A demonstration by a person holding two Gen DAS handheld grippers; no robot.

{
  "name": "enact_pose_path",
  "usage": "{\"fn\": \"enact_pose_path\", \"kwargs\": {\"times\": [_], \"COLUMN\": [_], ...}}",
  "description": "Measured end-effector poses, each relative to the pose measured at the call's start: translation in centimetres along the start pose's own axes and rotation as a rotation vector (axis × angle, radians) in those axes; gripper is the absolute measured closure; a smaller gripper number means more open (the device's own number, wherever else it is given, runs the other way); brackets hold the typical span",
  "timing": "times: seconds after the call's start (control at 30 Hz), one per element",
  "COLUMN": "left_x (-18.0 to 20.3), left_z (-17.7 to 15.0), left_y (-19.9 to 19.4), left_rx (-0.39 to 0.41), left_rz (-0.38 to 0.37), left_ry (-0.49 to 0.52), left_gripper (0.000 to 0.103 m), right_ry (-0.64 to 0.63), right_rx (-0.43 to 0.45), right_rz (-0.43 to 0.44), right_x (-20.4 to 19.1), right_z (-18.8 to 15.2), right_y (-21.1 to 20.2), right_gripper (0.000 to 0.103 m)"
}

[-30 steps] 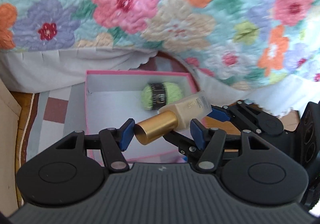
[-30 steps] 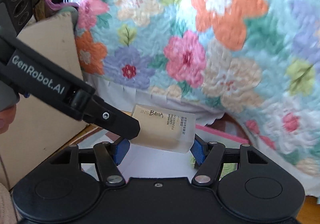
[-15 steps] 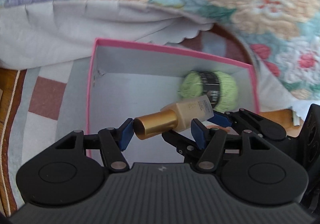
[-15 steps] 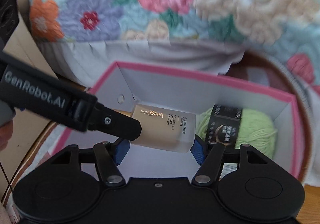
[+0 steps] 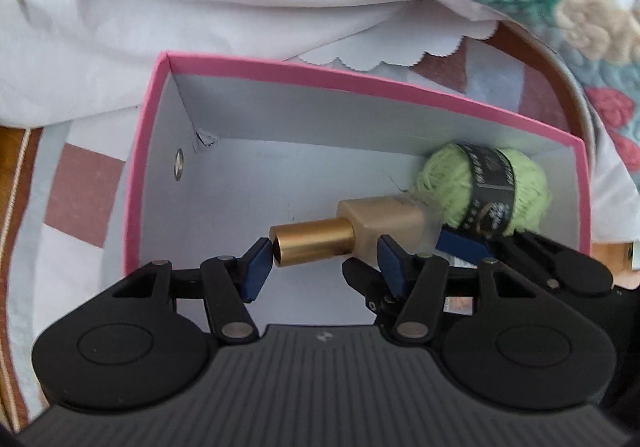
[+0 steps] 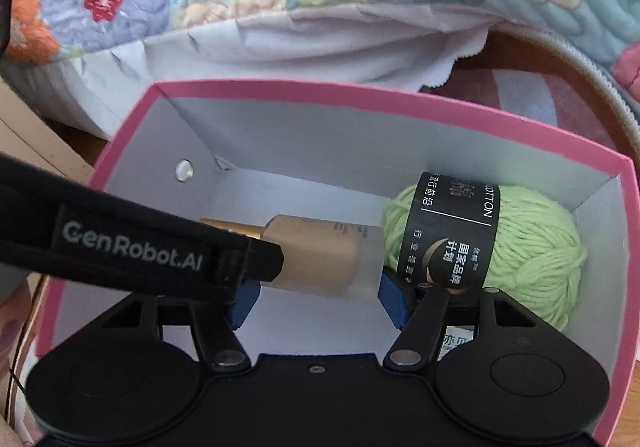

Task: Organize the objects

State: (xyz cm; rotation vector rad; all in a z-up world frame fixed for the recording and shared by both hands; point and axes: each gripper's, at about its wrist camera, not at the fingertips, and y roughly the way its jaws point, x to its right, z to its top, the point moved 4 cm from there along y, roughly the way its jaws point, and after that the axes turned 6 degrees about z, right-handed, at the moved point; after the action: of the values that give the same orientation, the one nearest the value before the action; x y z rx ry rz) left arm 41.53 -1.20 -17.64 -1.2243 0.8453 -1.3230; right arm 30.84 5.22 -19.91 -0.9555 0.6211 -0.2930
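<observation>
Inside the pink box [image 5: 352,81], the left gripper [image 5: 324,255] has its jaws spread around the bottle's gold cap [image 5: 314,241], gripping nothing. The right gripper [image 6: 318,297] is clamped on the bottle [image 6: 328,259], which hangs low beside the green yarn [image 6: 532,247].

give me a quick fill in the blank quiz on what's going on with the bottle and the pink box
The right tool is shut on the foundation bottle, whose cap is ____ in colour.
Inside the pink box lies a ball of ____ yarn with a black label.
The left tool has its fingers ____, set either side of the bottle's cap.
The bottle is held ____ the box's white floor, beside the yarn.

Missing words: gold; green; open; above
</observation>
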Motion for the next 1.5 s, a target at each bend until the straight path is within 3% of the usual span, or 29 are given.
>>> {"fn": "enact_pose_path", "kwargs": {"times": [0.23,0.63,0.7,0.77,0.87,1.0,1.27,1.4,1.5], "left_x": [-1.0,-0.6,-0.5,-0.5,-0.6,-0.3,-0.4,-0.7,-0.1], "left_z": [-0.5,-1.2,-1.3,-1.4,-1.4,-1.3,-0.6,-1.9,-2.7], "left_y": [1.6,1.9,1.8,1.6,1.4,0.7,0.8,-0.4,-1.7], "left_rx": [0.056,0.136,0.133,0.110,0.083,0.114,0.164,0.173,0.162], "left_rz": [-0.027,-0.030,-0.029,-0.035,-0.039,-0.027,-0.012,-0.036,-0.024], "left_ry": [-0.118,-0.097,-0.094,-0.098,-0.108,-0.088,-0.092,-0.074,-0.036], "left_gripper": [0.048,0.045,0.045,0.045,0.045,0.045,0.044,0.042,0.039], "right_ry": [0.056,0.034,-0.007,-0.035,0.046,0.139,0.292,0.215,0.145], "right_rx": [-0.052,-0.054,-0.048,-0.070,-0.068,-0.056,-0.014,-0.004,0.058], "right_rz": [-0.016,-0.016,-0.075,-0.149,-0.147,-0.119,-0.040,-0.042,-0.031], "right_x": [0.8,0.3,0.0,0.0,0.8,1.8,3.5,2.5,0.9], "right_z": [0.8,0.0,-0.4,-0.3,-0.2,0.0,0.8,0.0,-1.4], "right_y": [1.1,-0.1,-0.1,0.6,1.1,1.1,0.8,-0.7,-3.1], "right_gripper": [0.035,0.034,0.045,0.064,0.075,0.081,0.076,0.066,0.058]}}
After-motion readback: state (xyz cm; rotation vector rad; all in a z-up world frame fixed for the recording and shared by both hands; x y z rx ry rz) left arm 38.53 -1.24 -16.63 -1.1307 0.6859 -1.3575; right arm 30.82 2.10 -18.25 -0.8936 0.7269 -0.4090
